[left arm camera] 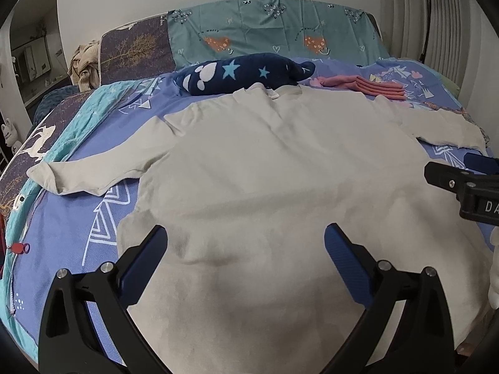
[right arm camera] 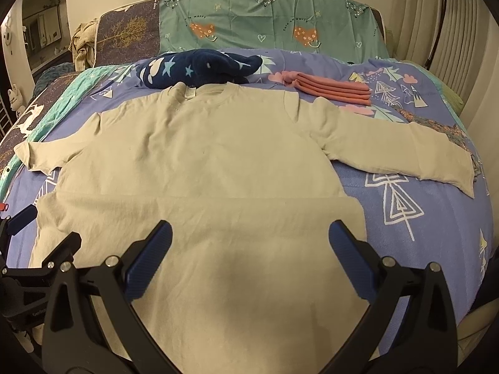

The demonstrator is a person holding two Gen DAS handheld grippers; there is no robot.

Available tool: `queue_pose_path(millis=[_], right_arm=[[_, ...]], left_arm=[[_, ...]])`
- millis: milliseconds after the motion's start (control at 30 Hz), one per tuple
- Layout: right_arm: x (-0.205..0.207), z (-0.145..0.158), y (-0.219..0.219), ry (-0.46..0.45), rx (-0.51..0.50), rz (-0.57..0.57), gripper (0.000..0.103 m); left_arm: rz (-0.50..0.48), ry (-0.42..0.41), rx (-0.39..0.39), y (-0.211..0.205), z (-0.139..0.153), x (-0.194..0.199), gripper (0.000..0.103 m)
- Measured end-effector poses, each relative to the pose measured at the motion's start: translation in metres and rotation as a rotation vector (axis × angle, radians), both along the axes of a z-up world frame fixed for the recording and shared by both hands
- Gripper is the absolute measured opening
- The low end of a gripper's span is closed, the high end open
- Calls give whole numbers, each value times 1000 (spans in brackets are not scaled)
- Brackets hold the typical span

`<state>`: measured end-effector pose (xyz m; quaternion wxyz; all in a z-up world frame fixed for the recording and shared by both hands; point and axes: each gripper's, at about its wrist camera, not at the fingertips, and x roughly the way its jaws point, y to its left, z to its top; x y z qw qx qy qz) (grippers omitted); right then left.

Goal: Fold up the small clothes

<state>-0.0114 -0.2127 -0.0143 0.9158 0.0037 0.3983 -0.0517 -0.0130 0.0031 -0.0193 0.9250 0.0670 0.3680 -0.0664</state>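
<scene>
Cream cotton, by the look of it: the shirt [left arm camera: 265, 162] lies flat on the bed [left arm camera: 78, 218], neck toward the headboard, both long sleeves spread out to the sides, hem nearest the cameras. No fold has been made in it yet, as far as these views show.

Both grippers hover low over the hem end. The left gripper [left arm camera: 246, 243] has its jaws spread wide with nothing between them; the right gripper [right arm camera: 249, 237] likewise, released and empty. In each view the other tool shows at the edge, so the two sit side by side.

A sensible first fold, I judge, is a sleeve: take the left sleeve [left arm camera: 93, 174] at the cuff and near the shoulder seam, carry it across the body, and lay it flat before letting go. Pinch only the sleeve, not the bed cover under it. Smooth the ripples near the hem first, or they will be locked in.

A folded pink cloth [right arm camera: 333, 90] and a navy star-print bundle [right arm camera: 199, 65] lie beyond the collar, clear of the work.

Writing: the right gripper's body shows "DA", cut off by the frame [left arm camera: 489, 207]. The teal pillow cover [right arm camera: 271, 28] has small curved lettering, too small to read surely. A pale tag sits at the shirt's neck; nothing on it is legible.
</scene>
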Motion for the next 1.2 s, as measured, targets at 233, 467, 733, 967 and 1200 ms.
queue_pose_path(millis=[233,467,733,967,1200], right_arm=[[1,1,-1,-8,-3,1,101],[3,2,2,-12,-5,11,101],[4,2,1,-25,6,8,101],[3,6,0,-72,-9,-10,101],[3,6,2,-76,-6,-2,101]], left_arm=[[24,-18,-3,4,3,-1,101],[36,-23,2,7,4,1,101],[50,-25,9,11,0,2,101],[70,-35,7,16,-2,3,101],[74,-25,8,17,-5,4,91]])
